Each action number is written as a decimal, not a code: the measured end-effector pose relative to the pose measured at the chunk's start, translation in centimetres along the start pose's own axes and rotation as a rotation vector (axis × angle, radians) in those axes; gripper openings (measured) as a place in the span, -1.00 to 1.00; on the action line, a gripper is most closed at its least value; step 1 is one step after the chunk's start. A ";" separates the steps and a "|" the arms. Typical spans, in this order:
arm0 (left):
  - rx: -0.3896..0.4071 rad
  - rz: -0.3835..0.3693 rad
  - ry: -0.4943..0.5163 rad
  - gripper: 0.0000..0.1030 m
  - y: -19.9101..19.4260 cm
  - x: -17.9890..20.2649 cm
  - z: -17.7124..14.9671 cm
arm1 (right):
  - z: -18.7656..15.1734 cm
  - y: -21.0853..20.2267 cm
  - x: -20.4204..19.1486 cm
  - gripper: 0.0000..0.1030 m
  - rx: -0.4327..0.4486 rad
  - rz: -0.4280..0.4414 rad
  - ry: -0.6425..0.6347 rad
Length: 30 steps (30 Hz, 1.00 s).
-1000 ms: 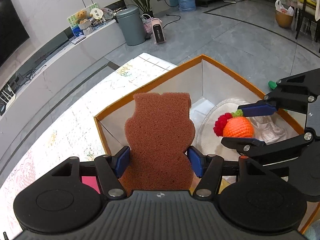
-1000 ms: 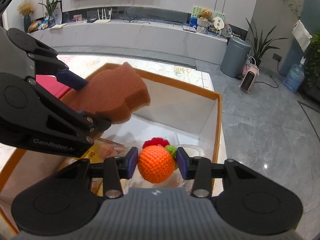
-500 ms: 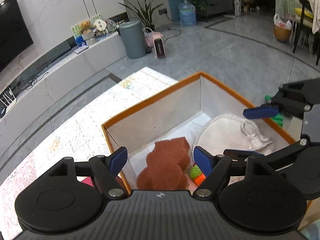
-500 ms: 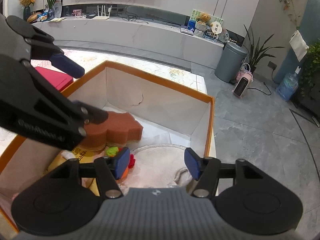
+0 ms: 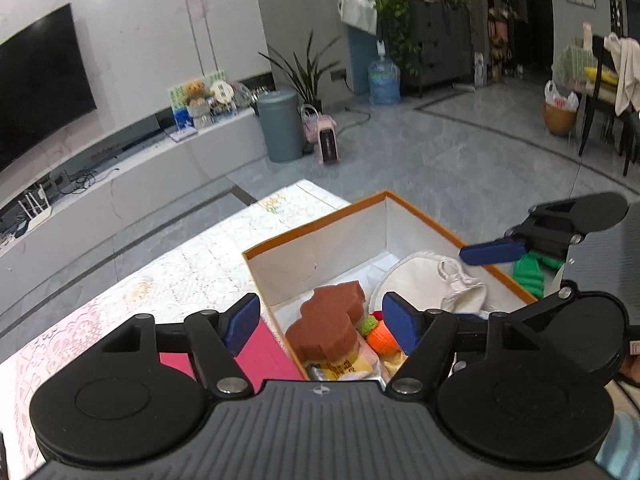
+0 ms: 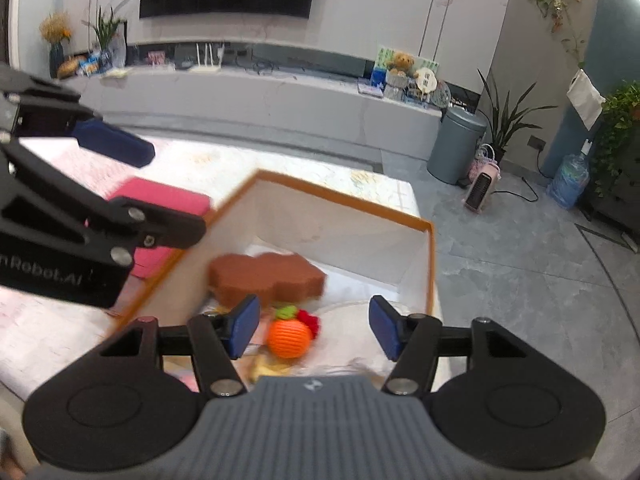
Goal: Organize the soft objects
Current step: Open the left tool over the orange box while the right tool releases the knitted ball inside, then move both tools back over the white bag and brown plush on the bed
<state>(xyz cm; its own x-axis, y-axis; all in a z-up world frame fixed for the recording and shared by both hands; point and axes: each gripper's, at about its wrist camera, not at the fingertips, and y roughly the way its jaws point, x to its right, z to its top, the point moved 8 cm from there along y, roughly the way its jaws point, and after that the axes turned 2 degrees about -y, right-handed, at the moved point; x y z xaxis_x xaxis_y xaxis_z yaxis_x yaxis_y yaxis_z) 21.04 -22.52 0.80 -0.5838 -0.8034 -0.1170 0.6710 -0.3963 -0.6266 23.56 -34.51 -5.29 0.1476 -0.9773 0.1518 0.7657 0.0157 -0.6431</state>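
- The left tool [image 5: 320, 322] stands wide with nothing between its pads; its jaws have just closed a little after opening, and the frames show no thing in them.
- The right tool [image 6: 310, 326] is also spread apart and empty; its jaws have just been opening, and the orange ball lies below the gap, not touched by either pad.
- Just beyond the left tool's tips, one brown sponge [image 5: 326, 326] lies loose inside the box [image 5: 316, 220], resting on yellow packaging whose print is cut off by the tool body and unreadable.
- One orange crocheted ball [image 6: 289, 338] with a green and red tuft lies just beside the sponge; in the left view the tool's right pad hides most of it.
- One white cloth bag [image 5: 420, 284] lies flat to the right of the ball; its near edge is hidden behind the tools.
- A pink block [image 6: 164, 200] sits on the table [image 5: 160, 276] outside the box's left wall, partly covered by the left tool.
- A green knitted thing [image 5: 528, 274] shows past the box's right rim, half hidden by the right tool; what it is cannot be told.
- The box is open on top with an orange rim; its far corner stands near the table's far edge, with bare floor beyond.
- The right view is blurred.
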 end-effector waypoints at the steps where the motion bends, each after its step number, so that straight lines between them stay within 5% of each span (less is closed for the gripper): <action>1: 0.011 0.000 -0.012 0.60 -0.8 -0.1 -0.3 | 0.0 -0.7 -0.6 0.18 0.012 0.013 0.011; 15: 0.051 0.131 -0.199 0.60 -8.1 -5.0 -7.5 | -1.9 -6.3 -10.1 0.19 0.088 0.106 0.134; 30: -0.060 0.251 -0.444 0.53 -10.7 -12.7 -17.5 | -5.2 -4.0 -19.6 0.19 -0.020 0.179 0.103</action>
<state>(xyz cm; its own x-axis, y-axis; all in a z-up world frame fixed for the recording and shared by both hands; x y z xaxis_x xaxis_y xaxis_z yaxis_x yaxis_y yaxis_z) 13.34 -0.31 -4.49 -0.1494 -0.9869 0.0605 0.7303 -0.1514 -0.6662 14.33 -16.54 -9.56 0.2147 -0.9757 -0.0437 0.7202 0.1883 -0.6677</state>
